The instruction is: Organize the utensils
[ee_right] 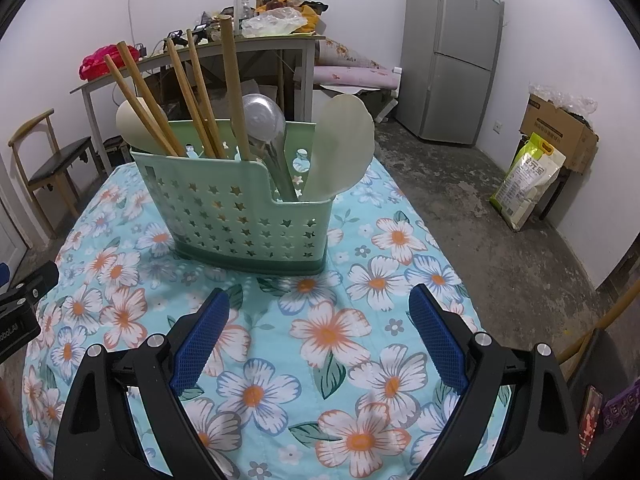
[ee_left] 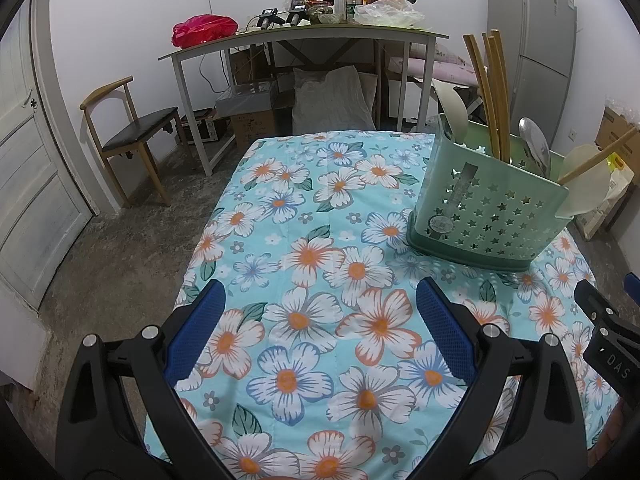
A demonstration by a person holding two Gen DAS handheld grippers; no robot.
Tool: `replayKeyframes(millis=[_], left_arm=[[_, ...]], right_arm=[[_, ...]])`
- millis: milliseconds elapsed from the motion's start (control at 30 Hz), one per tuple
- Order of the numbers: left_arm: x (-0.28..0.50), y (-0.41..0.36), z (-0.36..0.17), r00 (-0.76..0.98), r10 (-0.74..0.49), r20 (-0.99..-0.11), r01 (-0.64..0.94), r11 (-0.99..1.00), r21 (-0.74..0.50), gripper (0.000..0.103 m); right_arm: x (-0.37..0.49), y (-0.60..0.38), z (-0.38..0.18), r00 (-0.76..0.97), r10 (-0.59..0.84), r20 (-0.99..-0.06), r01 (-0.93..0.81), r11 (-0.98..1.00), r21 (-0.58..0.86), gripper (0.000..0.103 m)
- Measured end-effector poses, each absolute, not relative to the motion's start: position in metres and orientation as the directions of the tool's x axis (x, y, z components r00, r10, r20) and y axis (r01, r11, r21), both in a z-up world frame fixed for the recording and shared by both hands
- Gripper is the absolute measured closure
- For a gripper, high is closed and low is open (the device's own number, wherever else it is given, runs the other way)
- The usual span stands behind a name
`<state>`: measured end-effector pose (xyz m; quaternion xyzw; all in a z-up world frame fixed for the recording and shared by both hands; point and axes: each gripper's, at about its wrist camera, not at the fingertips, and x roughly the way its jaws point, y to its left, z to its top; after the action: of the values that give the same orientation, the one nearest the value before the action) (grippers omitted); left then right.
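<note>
left wrist: left gripper (ee_left: 318,322) spread wide, empty, over floral tablecloth (ee_left: 280,216). green star-cut utensil caddy (ee_left: 486,208) ahead-right, holds chopsticks (ee_left: 494,92), metal spoon (ee_left: 536,146), pale spatulas. no loose utensils visible; task looks done.

right wrist: right gripper (ee_right: 318,330) spread, empty, facing caddy (ee_right: 240,216) head-on. utensils upright, sorted by compartment. fridge (ee_right: 450,52), cluttered desk (ee_right: 200,56) far behind; nothing blocks.
</note>
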<state>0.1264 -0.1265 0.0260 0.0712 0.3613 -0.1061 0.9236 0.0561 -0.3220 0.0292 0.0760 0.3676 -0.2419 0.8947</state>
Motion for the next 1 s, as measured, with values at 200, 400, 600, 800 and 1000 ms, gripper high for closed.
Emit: replayKeyframes(millis=[200, 400, 600, 800, 1000], left_arm=[[0.1265, -0.1265, 0.0262, 0.716, -0.144, -0.684, 0.246, 0.968, 0.055, 0.011], [0.1263, -0.1266, 0.0259, 0.715, -0.143, -0.685, 0.248, 0.967, 0.056, 0.011], [0.1259, -0.1271, 0.0261, 0.715, -0.143, -0.684, 0.247, 0.968, 0.056, 0.011], [0.1268, -0.1269, 0.0257, 0.714, -0.143, -0.686, 0.247, 0.967, 0.055, 0.011], [0.1272, -0.1270, 0.0259, 0.714, -0.143, -0.685, 0.246, 0.968, 0.055, 0.011]], right_arm=[[0.0568, -0.3212, 0.0302, 0.614, -0.374, -0.696, 0.485, 0.874, -0.042, 0.014], [0.0567, -0.3210, 0.0308, 0.613, -0.372, -0.698, 0.484, 0.874, -0.041, 0.014], [0.0567, -0.3213, 0.0306, 0.613, -0.372, -0.697, 0.484, 0.874, -0.041, 0.014], [0.0566, -0.3210, 0.0307, 0.613, -0.372, -0.697, 0.484, 0.874, -0.040, 0.014], [0.0568, -0.3208, 0.0307, 0.612, -0.370, -0.699, 0.484, 0.874, -0.039, 0.014]])
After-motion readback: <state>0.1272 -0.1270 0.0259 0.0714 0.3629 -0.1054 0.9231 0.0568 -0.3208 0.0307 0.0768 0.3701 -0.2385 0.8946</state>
